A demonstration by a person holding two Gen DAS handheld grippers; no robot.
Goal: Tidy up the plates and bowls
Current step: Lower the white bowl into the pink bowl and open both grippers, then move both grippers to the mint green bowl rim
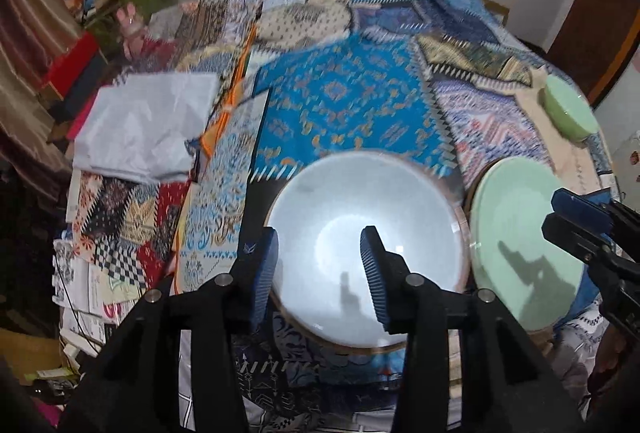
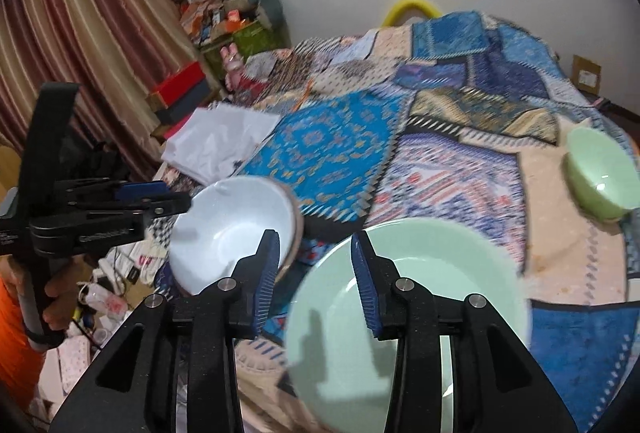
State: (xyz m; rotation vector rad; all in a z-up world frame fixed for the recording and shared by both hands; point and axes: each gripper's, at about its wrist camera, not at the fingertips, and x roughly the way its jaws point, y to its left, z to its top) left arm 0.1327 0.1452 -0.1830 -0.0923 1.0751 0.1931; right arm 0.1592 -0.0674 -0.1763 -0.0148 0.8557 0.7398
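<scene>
Patchwork bed [image 1: 344,101] carries everything: white bowl [image 1: 360,233] straddled at its near rim by the spread left tool [image 1: 320,273]; right tool [image 2: 314,281], spread, straddles the green plate [image 2: 420,273] beside the bowl.

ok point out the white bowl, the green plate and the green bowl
white bowl [image 1: 340,217], left wrist view, inner wall
green plate [image 2: 452,253], right wrist view, far inner rim
green bowl [image 2: 600,169], right wrist view, inside
</scene>
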